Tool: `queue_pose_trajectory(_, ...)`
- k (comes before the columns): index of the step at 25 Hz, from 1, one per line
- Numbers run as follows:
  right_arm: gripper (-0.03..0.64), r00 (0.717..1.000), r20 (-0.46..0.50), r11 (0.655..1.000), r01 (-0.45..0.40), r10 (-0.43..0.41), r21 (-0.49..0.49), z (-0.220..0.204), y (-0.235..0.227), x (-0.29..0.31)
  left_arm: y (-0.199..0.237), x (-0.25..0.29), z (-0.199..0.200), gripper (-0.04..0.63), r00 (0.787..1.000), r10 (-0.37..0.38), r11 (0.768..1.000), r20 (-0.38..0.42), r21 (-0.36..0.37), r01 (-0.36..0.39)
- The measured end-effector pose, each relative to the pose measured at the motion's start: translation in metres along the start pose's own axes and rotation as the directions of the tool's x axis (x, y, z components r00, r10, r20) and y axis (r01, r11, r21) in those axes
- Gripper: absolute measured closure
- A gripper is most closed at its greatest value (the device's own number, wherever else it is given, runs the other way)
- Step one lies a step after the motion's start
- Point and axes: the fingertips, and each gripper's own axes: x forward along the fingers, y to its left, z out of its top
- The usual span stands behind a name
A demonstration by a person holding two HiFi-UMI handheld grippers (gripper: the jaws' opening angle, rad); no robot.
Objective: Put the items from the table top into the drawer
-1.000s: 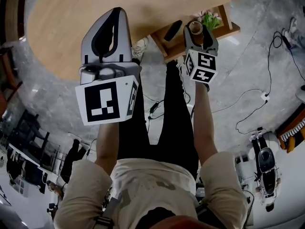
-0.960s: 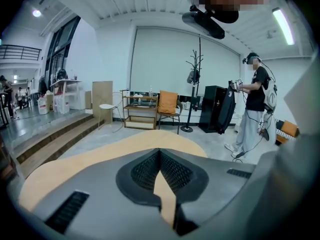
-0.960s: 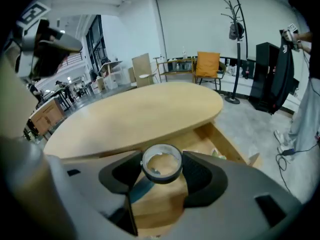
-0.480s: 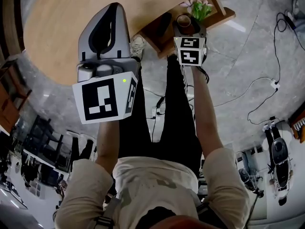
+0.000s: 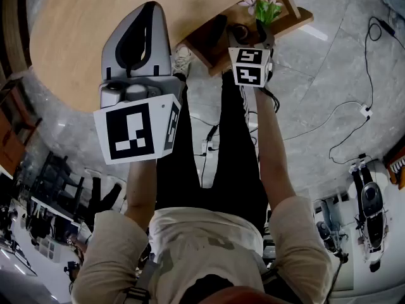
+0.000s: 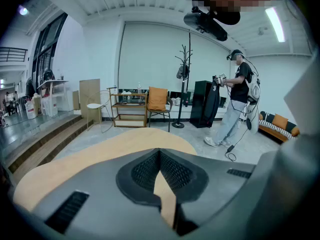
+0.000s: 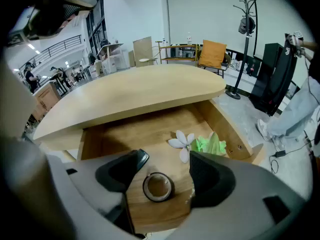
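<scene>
While the right gripper (image 7: pixel 167 157) hangs over the open drawer (image 7: pixel 227 129), its jaws stand wide apart, having just been opening, and neither pad presses on anything. The person's right forearm is stretched well forward and the gripper tips steeply down into the drawer. Between the jaws, clear of both pads, a brown tape roll (image 7: pixel 157 187) lies flat on the drawer floor. Its hole faces up, so its axis stands upright and it has no long side across the wood.

A dark object (image 7: pixel 142 158) shows just beside the tip of one jaw; only its rounded end can be seen. Farther back in the drawer lies a white flower (image 7: pixel 181 142) with green leaves (image 7: pixel 210 145), its petals spread toward the table side.

The left gripper (image 6: pixel 159 153) is held nearer the body on a bent arm, pointing gently down over the pale table top (image 5: pixel 76 30). Its jaws are together at the tips, with nothing between them.

Compared with a second ago, the right gripper sits lower and deeper over the drawer. The roll it then carried between its jaws now rests on the drawer floor. The left gripper has shifted only a little across the table edge.
</scene>
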Motion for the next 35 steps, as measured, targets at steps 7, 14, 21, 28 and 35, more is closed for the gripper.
queue_pose_trajectory(7,0.345,0.999,0.032,0.998,0.037,-0.038,0.041,0.015,-0.005,-0.011,-0.001,-0.005,0.001,0.588,1.000,0.003,1.000,0.010,0.001,-0.003)
queue_pose_trajectory(14,0.612,0.957,0.238,0.986,0.153,-0.164,0.063,0.127,-0.018,-0.080,0.009,-0.031,0.047,0.588,0.997,0.022,1.000,0.068,-0.003,-0.022)
queue_pose_trajectory(21,0.612,0.846,0.508,0.985,0.109,-0.162,0.132,0.307,0.000,-0.282,0.011,-0.114,0.184,0.588,0.972,0.054,0.998,0.227,-0.002,-0.055)
queue_pose_trajectory(28,0.612,0.766,0.637,0.996,0.067,-0.088,0.057,0.342,0.032,-0.499,-0.044,-0.229,0.262,0.588,0.959,0.055,0.998,0.279,-0.049,-0.043)
queue_pose_trajectory(35,0.612,0.688,0.725,0.994,0.097,-0.025,-0.058,0.326,0.077,-0.578,-0.063,-0.301,0.272,0.588,0.930,0.037,0.998,0.365,0.033,-0.053)
